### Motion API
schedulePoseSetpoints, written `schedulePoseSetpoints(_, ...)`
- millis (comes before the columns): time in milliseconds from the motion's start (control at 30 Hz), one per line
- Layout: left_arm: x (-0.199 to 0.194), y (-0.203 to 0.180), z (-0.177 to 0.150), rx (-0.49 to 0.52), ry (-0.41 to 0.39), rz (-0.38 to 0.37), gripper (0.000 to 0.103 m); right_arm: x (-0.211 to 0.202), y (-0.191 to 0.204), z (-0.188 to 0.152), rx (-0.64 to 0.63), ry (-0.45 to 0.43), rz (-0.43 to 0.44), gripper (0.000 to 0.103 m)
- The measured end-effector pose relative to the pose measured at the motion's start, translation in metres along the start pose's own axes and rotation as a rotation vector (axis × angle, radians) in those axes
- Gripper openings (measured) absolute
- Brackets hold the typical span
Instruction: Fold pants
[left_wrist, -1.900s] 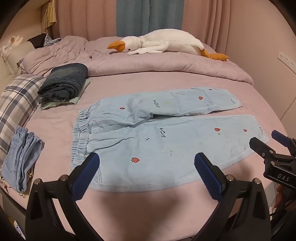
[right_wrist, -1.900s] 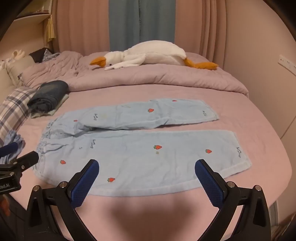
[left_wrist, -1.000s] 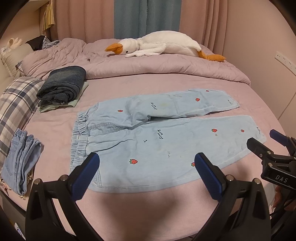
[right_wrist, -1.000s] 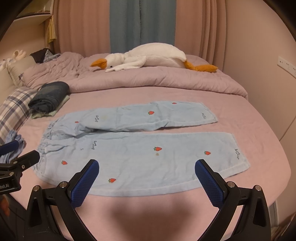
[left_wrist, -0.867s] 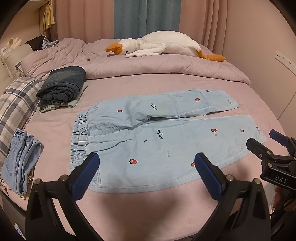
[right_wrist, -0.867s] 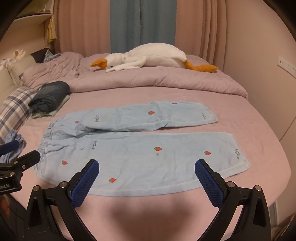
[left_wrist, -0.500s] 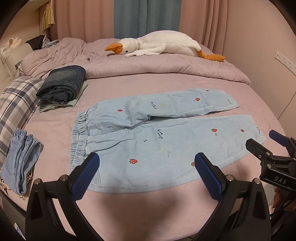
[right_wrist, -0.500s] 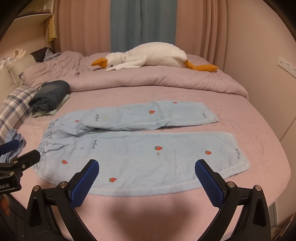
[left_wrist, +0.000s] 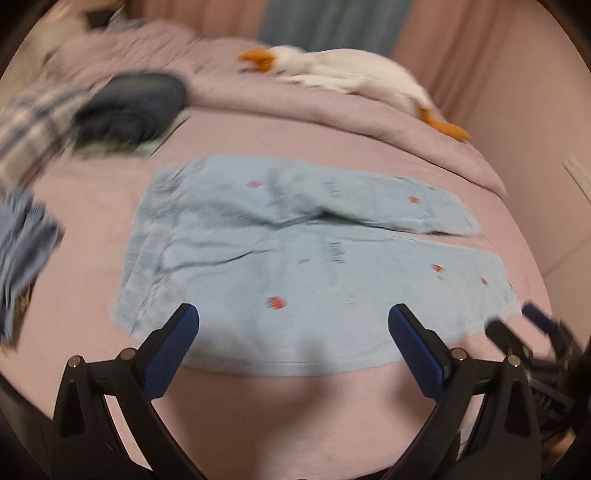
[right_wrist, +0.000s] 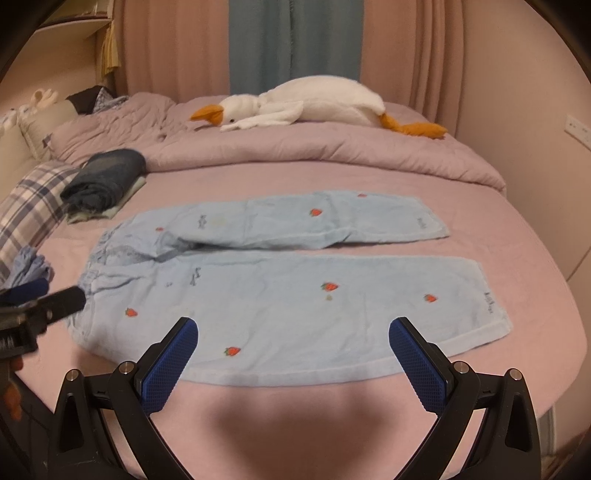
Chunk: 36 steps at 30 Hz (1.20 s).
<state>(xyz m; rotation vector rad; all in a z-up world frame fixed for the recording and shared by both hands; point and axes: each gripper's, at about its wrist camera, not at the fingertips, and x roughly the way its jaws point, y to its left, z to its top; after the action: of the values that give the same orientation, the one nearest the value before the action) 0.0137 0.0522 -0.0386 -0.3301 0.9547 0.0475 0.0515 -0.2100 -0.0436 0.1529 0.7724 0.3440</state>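
Observation:
Light blue pants (right_wrist: 280, 295) with small strawberry prints lie spread flat on the pink bed, waistband to the left, both legs stretched to the right. The same pants (left_wrist: 295, 266) look blurred in the left wrist view. My left gripper (left_wrist: 293, 332) hangs open above the pants' near edge, holding nothing. My right gripper (right_wrist: 293, 341) is open too, over the near leg's lower hem edge. Each gripper shows at the edge of the other's view, the left gripper (right_wrist: 44, 306) beside the waistband and the right gripper (left_wrist: 532, 332) by the near leg's cuff.
A folded dark denim stack (right_wrist: 107, 177) sits at the back left on a plaid pillow (right_wrist: 29, 206). Crumpled blue jeans (left_wrist: 22, 243) lie at the left edge. A white plush goose (right_wrist: 303, 103) rests on the lilac duvet (right_wrist: 332, 155) behind. A wall stands close on the right.
The left wrist view has swung and blurred, tilting and moving closer over the waistband side. The right gripper has crept slightly forward. The pants have not moved.

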Motion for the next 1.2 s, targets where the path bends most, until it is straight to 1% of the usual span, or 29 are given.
schedulePoseSetpoints(33,0.002,0.010,-0.001,-0.045,0.026,-0.003,0.103,0.003,0.002,-0.002,-0.007,0.005,0.010,0.103)
schedulePoseSetpoints(67,0.004,0.021,-0.002,-0.099,0.049,-0.028,0.103,0.008,0.006,-0.005,-0.020,0.012,0.020,0.103)
schedulePoseSetpoints(100,0.005,0.034,-0.003,-0.147,0.067,-0.038,0.103,0.012,0.011,-0.008,-0.041,0.019,0.033,0.103)
schedulePoseSetpoints(133,0.006,0.047,-0.005,-0.159,0.070,-0.001,0.103,0.015,0.015,-0.010,-0.056,0.023,0.045,0.103)
schedulePoseSetpoints(167,0.008,0.060,-0.007,-0.190,0.068,0.013,0.103,0.019,0.023,-0.014,-0.086,0.021,0.061,0.103)
schedulePoseSetpoints(233,0.010,0.088,-0.014,-0.265,0.057,0.013,0.103,0.023,0.033,-0.016,-0.133,0.010,0.090,0.103)
schedulePoseSetpoints(267,0.012,0.097,-0.017,-0.281,0.042,0.017,0.103,0.025,0.039,-0.019,-0.165,0.006,0.105,0.103)
schedulePoseSetpoints(333,0.018,0.115,-0.023,-0.337,0.029,0.004,0.102,0.031,0.057,-0.026,-0.252,-0.006,0.135,0.103)
schedulePoseSetpoints(367,0.021,0.123,-0.027,-0.368,0.028,-0.013,0.102,0.034,0.067,-0.030,-0.302,-0.013,0.150,0.103)
schedulePoseSetpoints(400,0.025,0.131,-0.031,-0.405,0.021,-0.045,0.102,0.036,0.075,-0.033,-0.342,-0.019,0.161,0.103)
schedulePoseSetpoints(467,0.032,0.141,-0.037,-0.464,0.021,-0.075,0.101,0.040,0.093,-0.043,-0.426,-0.033,0.184,0.103)
schedulePoseSetpoints(500,0.035,0.144,-0.038,-0.485,0.007,-0.094,0.101,0.043,0.103,-0.048,-0.478,-0.039,0.204,0.103)
schedulePoseSetpoints(533,0.034,0.144,-0.036,-0.486,-0.027,-0.100,0.101,0.044,0.111,-0.052,-0.517,-0.046,0.222,0.103)
schedulePoseSetpoints(600,0.037,0.145,-0.028,-0.473,-0.069,-0.097,0.094,0.046,0.130,-0.062,-0.607,-0.063,0.248,0.103)
schedulePoseSetpoints(633,0.041,0.147,-0.023,-0.470,-0.078,-0.086,0.082,0.047,0.139,-0.066,-0.648,-0.079,0.251,0.103)
schedulePoseSetpoints(667,0.044,0.146,-0.016,-0.467,-0.078,-0.062,0.064,0.048,0.146,-0.070,-0.688,-0.098,0.249,0.103)
schedulePoseSetpoints(700,0.046,0.146,-0.013,-0.461,-0.081,-0.049,0.055,0.051,0.153,-0.075,-0.743,-0.123,0.238,0.101)
schedulePoseSetpoints(733,0.048,0.146,-0.010,-0.456,-0.081,-0.036,0.042,0.054,0.160,-0.079,-0.781,-0.137,0.226,0.095)
schedulePoseSetpoints(767,0.049,0.146,-0.005,-0.452,-0.078,-0.032,0.039,0.059,0.165,-0.081,-0.816,-0.144,0.207,0.082)
schedulePoseSetpoints(800,0.051,0.151,-0.004,-0.446,-0.084,-0.040,0.038,0.066,0.172,-0.085,-0.863,-0.150,0.181,0.076)
schedulePoseSetpoints(833,0.051,0.152,-0.003,-0.437,-0.086,-0.040,0.035,0.069,0.175,-0.086,-0.884,-0.158,0.179,0.067)
schedulePoseSetpoints(867,0.048,0.152,-0.003,-0.421,-0.088,-0.043,0.032,0.069,0.177,-0.085,-0.891,-0.174,0.181,0.055)
schedulePoseSetpoints(900,0.045,0.154,-0.004,-0.398,-0.097,-0.041,0.031,0.071,0.181,-0.083,-0.896,-0.179,0.167,0.046)
schedulePoseSetpoints(933,0.041,0.154,-0.005,-0.381,-0.107,-0.037,0.030,0.070,0.185,-0.082,-0.905,-0.167,0.167,0.023)
schedulePoseSetpoints(967,0.036,0.155,-0.005,-0.364,-0.121,-0.038,0.029,0.070,0.189,-0.080,-0.912,-0.152,0.177,0.015)
schedulePoseSetpoints(1033,0.023,0.154,-0.004,-0.327,-0.156,-0.032,0.028,0.063,0.196,-0.081,-0.912,-0.146,0.156,0.015)
schedulePoseSetpoints(1100,0.013,0.154,-0.004,-0.298,-0.187,-0.005,0.028,0.050,0.199,-0.081,-0.907,-0.142,0.153,0.015)
schedulePoseSetpoints(1167,0.010,0.156,-0.003,-0.273,-0.205,0.037,0.028,0.041,0.202,-0.076,-0.880,-0.142,0.172,0.015)
schedulePoseSetpoints(1200,0.012,0.160,-0.006,-0.273,-0.199,0.065,0.028,0.037,0.205,-0.076,-0.867,-0.135,0.197,0.015)
